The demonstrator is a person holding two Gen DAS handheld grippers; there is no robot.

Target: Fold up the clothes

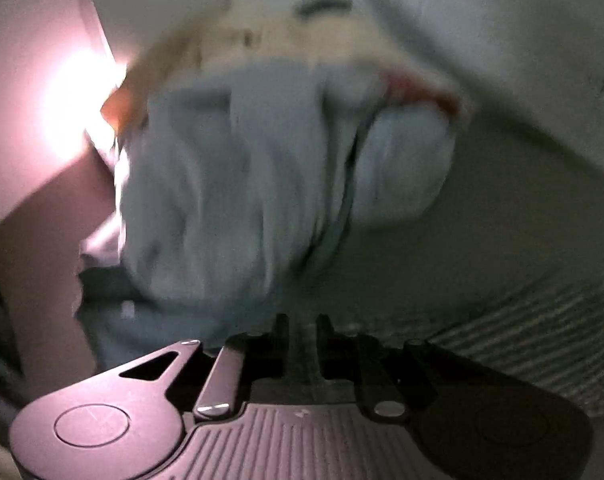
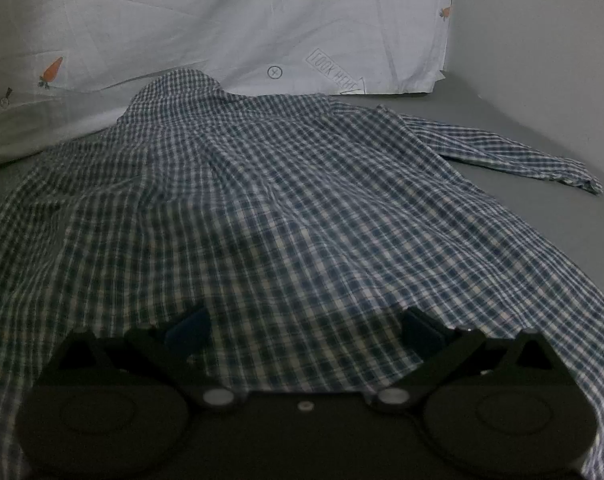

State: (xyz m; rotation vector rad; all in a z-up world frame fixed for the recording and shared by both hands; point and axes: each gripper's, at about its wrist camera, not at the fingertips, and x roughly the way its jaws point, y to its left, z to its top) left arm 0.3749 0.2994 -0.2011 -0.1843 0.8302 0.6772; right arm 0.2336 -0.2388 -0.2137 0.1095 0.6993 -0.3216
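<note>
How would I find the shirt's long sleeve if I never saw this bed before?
Start at the big white pillowcase with little carrots, propped at the back of the grey bed. The blue-and-white checked shirt lies spread in front of it. Its sleeve is the narrow checked strip reaching out alone toward the right, flat on the bed, ending in a cuff.

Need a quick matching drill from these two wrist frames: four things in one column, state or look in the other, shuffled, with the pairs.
Things:
1. left gripper
2. right gripper
3. checked shirt
4. pillowcase

States:
A. spread out on the grey surface, one sleeve stretched to the side
B. jaws wide apart, over the shirt's near edge
C. white with carrot prints, behind the shirt
D. jaws nearly together, a blurred pale cloth bundle in front

Pairs: 1-D, 2-B, 3-A, 4-C
</note>
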